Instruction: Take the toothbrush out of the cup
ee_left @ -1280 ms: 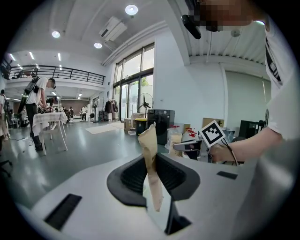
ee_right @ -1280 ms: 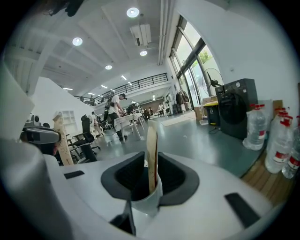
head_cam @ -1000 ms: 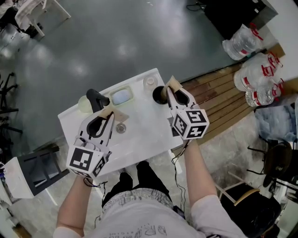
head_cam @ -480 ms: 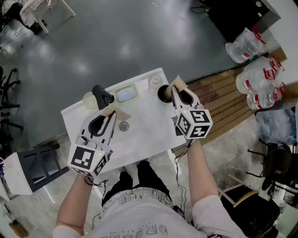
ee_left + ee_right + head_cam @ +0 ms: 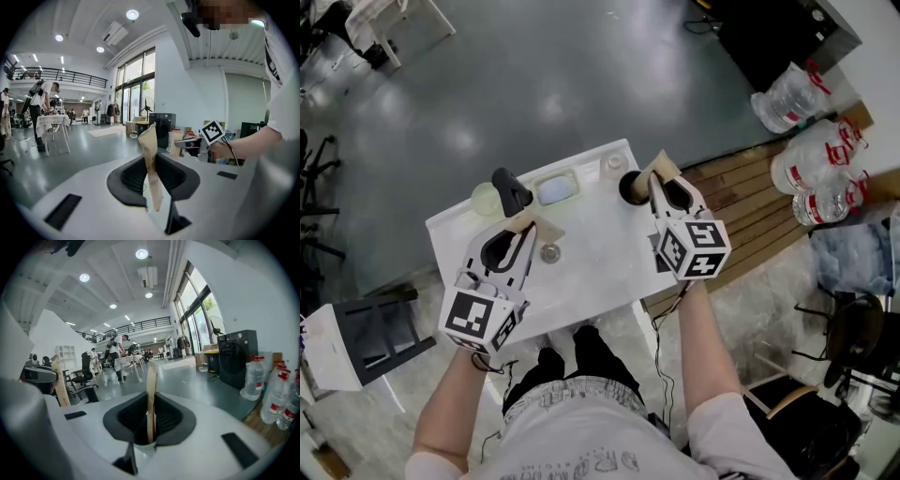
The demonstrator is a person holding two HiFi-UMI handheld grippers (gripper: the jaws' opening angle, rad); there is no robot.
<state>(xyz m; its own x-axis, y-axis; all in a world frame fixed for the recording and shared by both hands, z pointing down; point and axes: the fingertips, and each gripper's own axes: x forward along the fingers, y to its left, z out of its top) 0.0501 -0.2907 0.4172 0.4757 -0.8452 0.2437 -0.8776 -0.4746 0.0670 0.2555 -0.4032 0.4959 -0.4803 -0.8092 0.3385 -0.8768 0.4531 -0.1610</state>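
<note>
— Where is the cup, and what has hold of what?

— The dark cup [image 5: 627, 187] stands near the far right corner of your white tabletop [image 5: 600, 258]. Your right tool [image 5: 655, 170] sits right over it. Its jaws have just been closing, and the tan pads are now pressed together on a thin dark-red strip that runs down into the cup. That strip looks like the toothbrush [image 5: 153, 423] handle, though only a sliver of it shows. In your head view the tool covers it, so you cannot see the brush from above.

— And what else is around?

— Your left tool [image 5: 532, 225] hangs over the left half of the tabletop, pads touching and empty, well apart from the cup. Just beyond its tip stands a black curved piece [image 5: 508, 189], with a pale green round thing [image 5: 485, 198] beside it at the edge. A light blue dish [image 5: 553, 190] lies along the far edge, between that black piece and the cup. A small pale round thing [image 5: 610, 164] sits just beyond the cup. A small metal disc [image 5: 549, 251] lies near your left tool. On the floor to your right, clear water bottles [image 5: 806, 169] lie beside wooden slats [image 5: 750, 202].
</note>
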